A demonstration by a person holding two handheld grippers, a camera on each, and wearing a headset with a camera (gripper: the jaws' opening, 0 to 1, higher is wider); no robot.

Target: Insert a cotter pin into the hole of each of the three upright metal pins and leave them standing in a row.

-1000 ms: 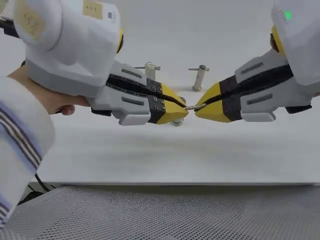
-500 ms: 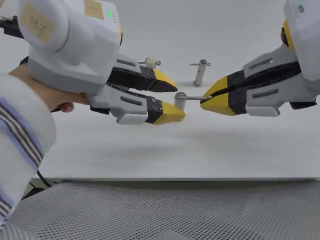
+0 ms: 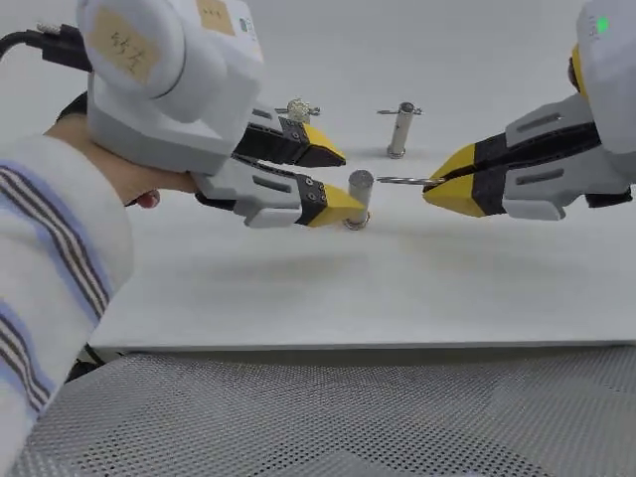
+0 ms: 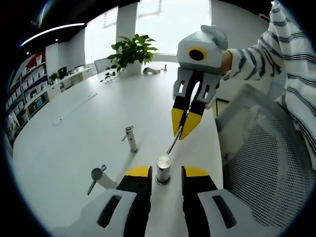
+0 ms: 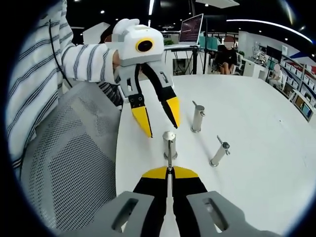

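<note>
Left claw (image 3: pixel 353 184) is wide open, one jaw on each side of the near pin (image 3: pixel 360 185) and not gripping it. That pin stands upright on the white desk (image 3: pixel 298 288), and from my left gripper view its round head sits right in the gap between my yellow tips. Right claw (image 3: pixel 432 186) is pinched tight on the cotter pin (image 3: pixel 402 181), holding it by the rear end so the thin wire sticks out level toward the left claw. The wire's tip is just beside the near pin's head, at head height. I cannot tell whether it touches the head or has found the hole. Down my right gripper view the wire runs straight up the middle and lines up with the pin's shaft.

Further back on the desk stand the other two pins, well apart from my claws. The back left pin (image 3: pixel 298 107) peeks over my left claw's upper jaw with a cotter through its head. The back right pin (image 3: pixel 400 129) stands in plain sight with a cotter across its top as well. My striped sleeve (image 3: pixel 50 258) fills the lower left of the head view.
</note>
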